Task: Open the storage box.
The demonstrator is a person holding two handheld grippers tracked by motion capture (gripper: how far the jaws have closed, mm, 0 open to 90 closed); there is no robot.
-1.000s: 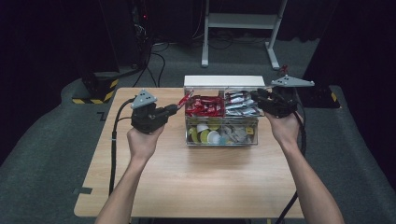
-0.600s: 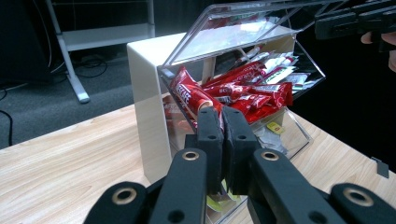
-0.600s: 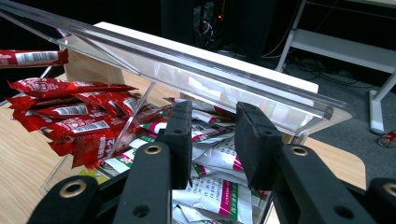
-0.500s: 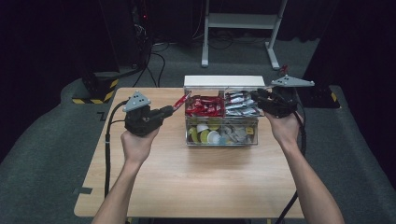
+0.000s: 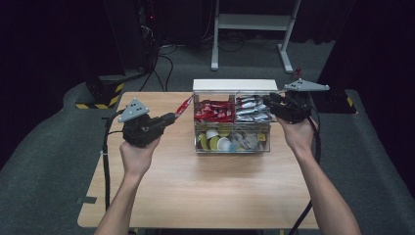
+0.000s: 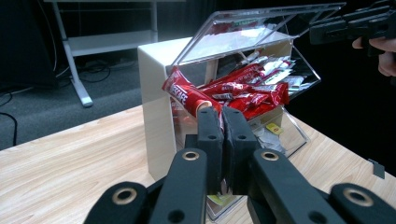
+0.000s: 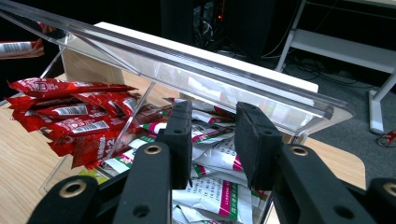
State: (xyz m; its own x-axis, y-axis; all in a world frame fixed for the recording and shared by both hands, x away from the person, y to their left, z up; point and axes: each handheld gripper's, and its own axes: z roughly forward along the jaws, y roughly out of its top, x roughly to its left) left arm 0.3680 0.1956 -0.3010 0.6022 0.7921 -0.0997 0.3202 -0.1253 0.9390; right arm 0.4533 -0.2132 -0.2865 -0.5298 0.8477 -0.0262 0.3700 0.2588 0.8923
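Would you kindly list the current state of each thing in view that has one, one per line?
left gripper: shut on the red sachet.
red sachet: pinched at one end, lifted clear of the box beside its left wall.
right gripper: open, fingers under the raised lid.
clear lid: raised, propped open.
clear box: open; red sachets upper left, white sachets upper right, small cups in the lower tray.

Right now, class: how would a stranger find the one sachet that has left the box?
Start at the clear plastic organiser box on the wooden table. Look just off its left wall, where the left gripper pinches a red sachet. Unlike the other red sachets, it is outside the box.
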